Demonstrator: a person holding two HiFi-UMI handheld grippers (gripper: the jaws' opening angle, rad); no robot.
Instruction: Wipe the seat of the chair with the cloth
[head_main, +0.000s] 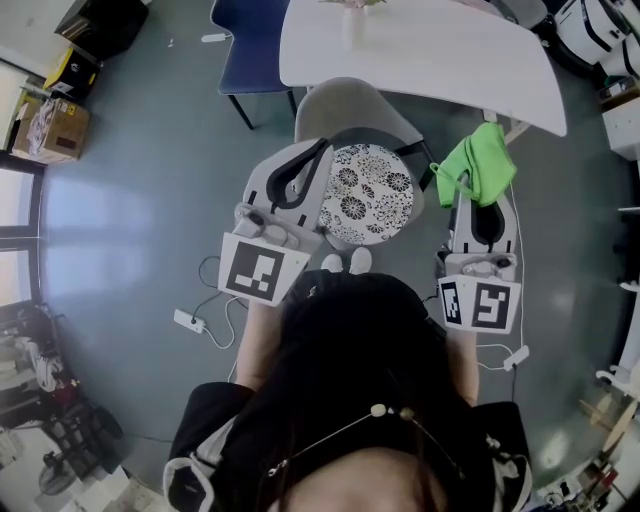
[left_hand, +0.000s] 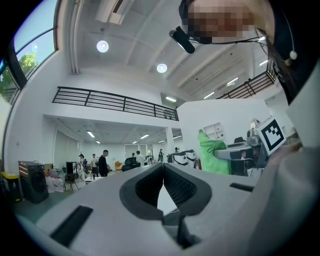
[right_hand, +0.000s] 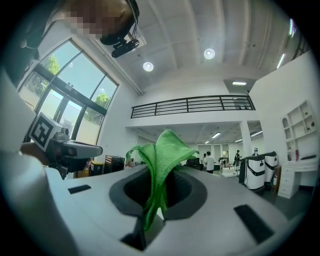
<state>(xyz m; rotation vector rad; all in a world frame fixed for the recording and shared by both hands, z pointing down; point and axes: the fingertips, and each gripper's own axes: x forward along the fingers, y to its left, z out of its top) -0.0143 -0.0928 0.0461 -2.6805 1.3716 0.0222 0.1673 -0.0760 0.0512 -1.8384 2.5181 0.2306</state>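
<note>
The chair stands in front of me, its round seat (head_main: 368, 192) covered in a black-and-white flower pattern and its grey back (head_main: 352, 108) toward the table. My left gripper (head_main: 320, 150) is shut with nothing in it and sits over the seat's left edge; its jaws (left_hand: 163, 172) meet and point up into the room. To the right of the seat, my right gripper (head_main: 484, 200) is shut on the green cloth (head_main: 478, 162). That cloth (right_hand: 164, 150) sticks up between the jaws of my right gripper (right_hand: 161, 192). The left gripper view also catches the cloth (left_hand: 212, 157).
A white table (head_main: 430, 55) stands just behind the chair, a blue chair (head_main: 252, 45) to its left. White shoes (head_main: 346, 262) are at the seat's near edge. Cables and a power strip (head_main: 190, 322) lie on the grey floor. A cardboard box (head_main: 50, 126) sits far left.
</note>
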